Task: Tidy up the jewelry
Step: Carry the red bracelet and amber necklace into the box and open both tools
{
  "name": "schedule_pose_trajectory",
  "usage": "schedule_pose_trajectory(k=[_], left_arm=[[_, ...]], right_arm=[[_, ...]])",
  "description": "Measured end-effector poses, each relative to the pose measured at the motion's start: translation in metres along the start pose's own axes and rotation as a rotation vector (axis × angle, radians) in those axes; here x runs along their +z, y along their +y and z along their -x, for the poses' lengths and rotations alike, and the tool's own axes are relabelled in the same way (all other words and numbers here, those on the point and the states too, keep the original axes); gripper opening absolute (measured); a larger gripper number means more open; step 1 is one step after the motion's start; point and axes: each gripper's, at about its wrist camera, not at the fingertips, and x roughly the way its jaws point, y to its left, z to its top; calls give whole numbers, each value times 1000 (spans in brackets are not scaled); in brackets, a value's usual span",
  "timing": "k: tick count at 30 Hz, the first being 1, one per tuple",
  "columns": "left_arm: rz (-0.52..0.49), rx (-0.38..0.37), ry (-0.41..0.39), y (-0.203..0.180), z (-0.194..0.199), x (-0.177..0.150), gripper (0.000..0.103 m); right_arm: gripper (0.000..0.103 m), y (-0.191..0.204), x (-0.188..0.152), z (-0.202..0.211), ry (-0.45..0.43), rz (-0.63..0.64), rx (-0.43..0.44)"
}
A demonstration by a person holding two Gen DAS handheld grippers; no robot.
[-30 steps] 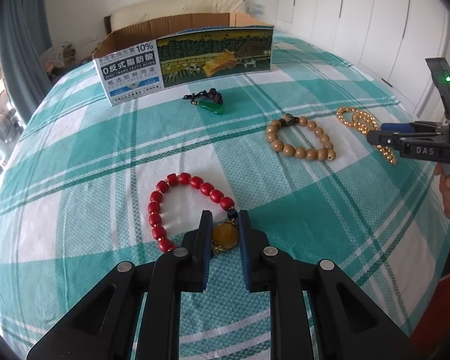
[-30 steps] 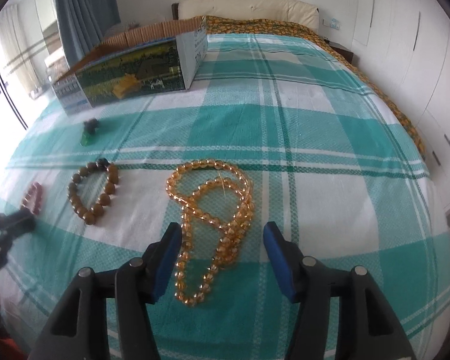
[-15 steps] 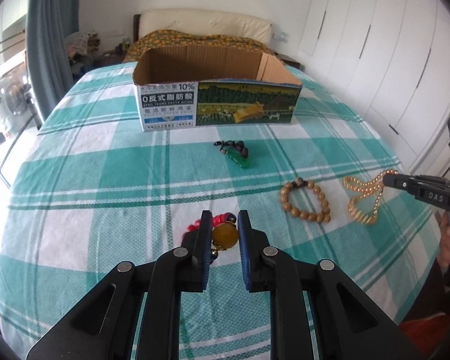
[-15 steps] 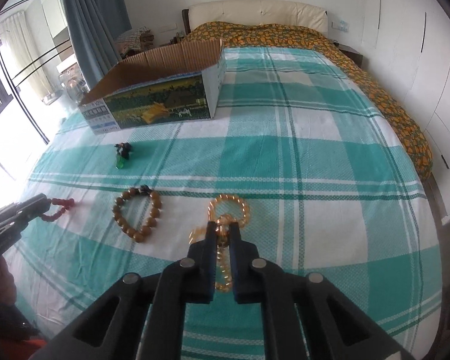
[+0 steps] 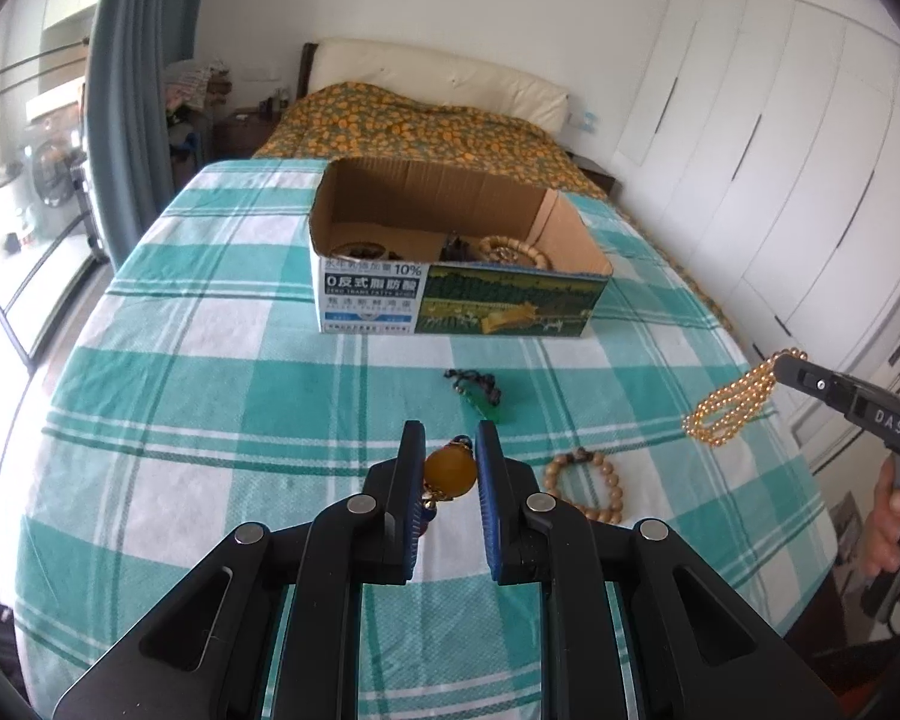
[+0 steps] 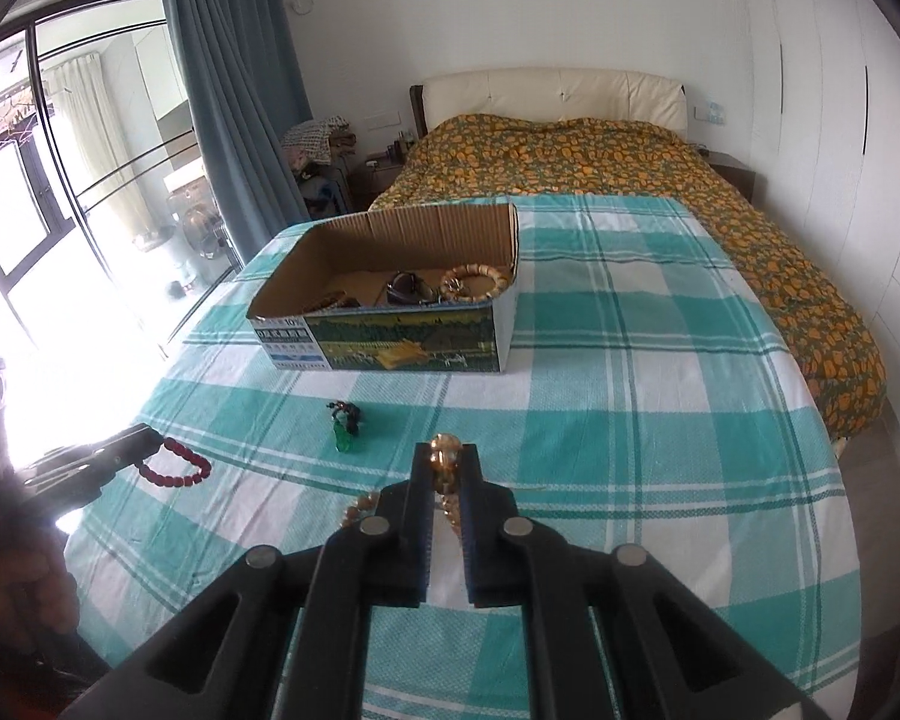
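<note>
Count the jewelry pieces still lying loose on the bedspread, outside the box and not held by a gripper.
2: the green pendant in front of the cardboard box, and the wooden bead bracelet nearer the camera, partly hidden.

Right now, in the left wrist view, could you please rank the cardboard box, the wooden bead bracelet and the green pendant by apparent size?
1. cardboard box, by far the largest.
2. wooden bead bracelet.
3. green pendant, smallest, though it lies slightly farther from the camera.

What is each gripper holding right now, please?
Left gripper: closed on the red bead bracelet, gripping its amber bead.
Right gripper: closed on the golden bead necklace.
</note>
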Motion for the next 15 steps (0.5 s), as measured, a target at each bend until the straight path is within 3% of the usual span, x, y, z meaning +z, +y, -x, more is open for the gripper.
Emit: schedule_pose_trajectory(k=[15], left_arm=[[40, 22, -69, 0, 20, 62, 15]], right_arm=[[8, 22, 59, 14, -101, 25, 48]])
